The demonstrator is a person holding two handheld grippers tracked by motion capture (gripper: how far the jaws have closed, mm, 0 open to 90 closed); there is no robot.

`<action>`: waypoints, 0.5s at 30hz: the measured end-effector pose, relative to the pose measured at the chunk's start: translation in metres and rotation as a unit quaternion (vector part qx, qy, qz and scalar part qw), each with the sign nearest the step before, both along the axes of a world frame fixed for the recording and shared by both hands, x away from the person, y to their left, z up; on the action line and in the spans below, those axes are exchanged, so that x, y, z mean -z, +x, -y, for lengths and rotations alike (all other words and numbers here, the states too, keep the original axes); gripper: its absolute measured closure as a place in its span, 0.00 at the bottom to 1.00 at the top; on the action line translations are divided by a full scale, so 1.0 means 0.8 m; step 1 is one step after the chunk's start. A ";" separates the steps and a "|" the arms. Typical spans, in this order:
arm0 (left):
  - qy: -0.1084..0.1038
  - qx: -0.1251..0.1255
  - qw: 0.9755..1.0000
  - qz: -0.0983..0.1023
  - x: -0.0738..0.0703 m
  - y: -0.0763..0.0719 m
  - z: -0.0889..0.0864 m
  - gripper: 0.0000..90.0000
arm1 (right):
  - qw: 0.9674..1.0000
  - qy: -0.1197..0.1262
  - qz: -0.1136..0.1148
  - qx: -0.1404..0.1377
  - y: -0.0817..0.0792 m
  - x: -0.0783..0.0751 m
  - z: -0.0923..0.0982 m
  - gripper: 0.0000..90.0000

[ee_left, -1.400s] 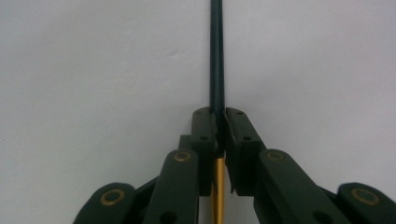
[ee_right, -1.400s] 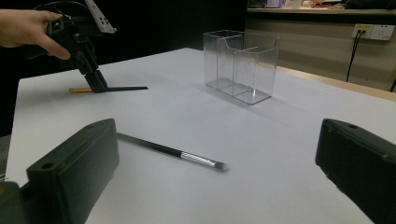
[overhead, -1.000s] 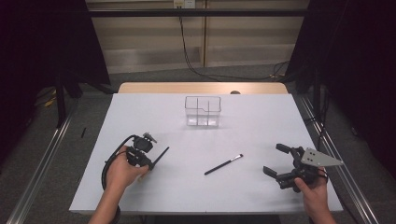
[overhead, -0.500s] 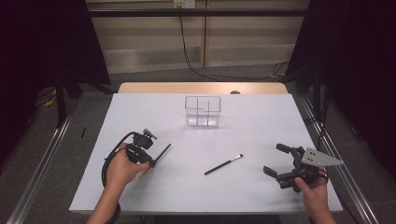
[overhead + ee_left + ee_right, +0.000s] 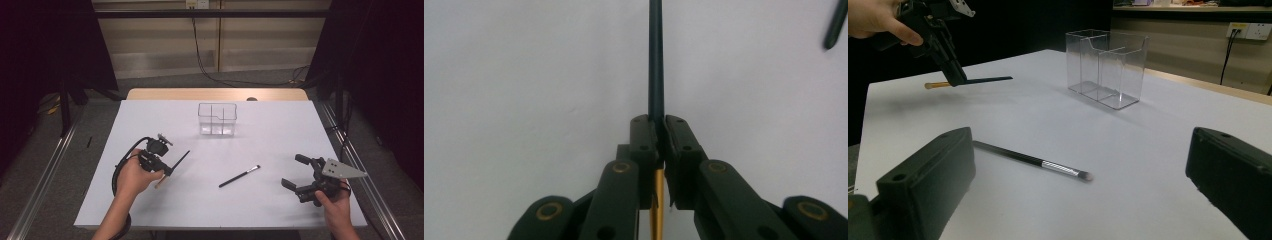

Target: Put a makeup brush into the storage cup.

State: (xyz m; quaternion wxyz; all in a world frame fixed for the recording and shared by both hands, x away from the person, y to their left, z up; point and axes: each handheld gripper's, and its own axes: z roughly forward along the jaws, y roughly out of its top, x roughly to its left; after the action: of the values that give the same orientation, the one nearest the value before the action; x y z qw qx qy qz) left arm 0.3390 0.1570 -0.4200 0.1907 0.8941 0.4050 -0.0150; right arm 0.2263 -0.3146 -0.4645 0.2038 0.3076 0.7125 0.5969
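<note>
High view: left gripper (image 5: 167, 167) clamped on a dark stick (image 5: 177, 162) with a gold end, low over the white table (image 5: 165, 205)'s left half, well inside the edges. Right gripper (image 5: 295, 175) wide open, empty, near the right edge. Loose brush (image 5: 240, 176) lay between them; clear box (image 5: 217, 119) farther back.

Left gripper view: stick (image 5: 656, 60) pinched, bare table ahead.

Right gripper view: brush (image 5: 1033, 161) lay ahead, untouched. No legible writing.

The left gripper (image 5: 167, 169) with its clamped dark brush (image 5: 176, 163) has shifted slightly toward the frame's lower left.
</note>
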 end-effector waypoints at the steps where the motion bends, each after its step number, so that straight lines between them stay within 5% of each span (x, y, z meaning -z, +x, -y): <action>1: -0.002 0.005 1.000 0.000 -0.001 0.000 0.002 0.93 | 1.000 0.000 0.000 0.000 0.000 0.000 0.000 0.00; 8: -0.022 0.028 0.999 -0.007 -0.010 0.001 0.016 0.93 | 1.000 -0.002 0.001 -0.003 0.000 0.000 -0.002 0.00; 15: -0.017 0.048 0.999 0.006 -0.019 0.001 0.032 0.93 | 1.000 -0.003 -0.001 -0.005 0.000 0.000 -0.002 0.00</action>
State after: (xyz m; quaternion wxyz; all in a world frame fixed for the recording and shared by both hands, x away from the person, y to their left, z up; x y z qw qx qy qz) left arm 0.3395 0.1312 -0.4050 0.2072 0.9092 0.3603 -0.0260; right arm 0.2266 -0.3126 -0.4648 0.2012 0.3036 0.7162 0.5953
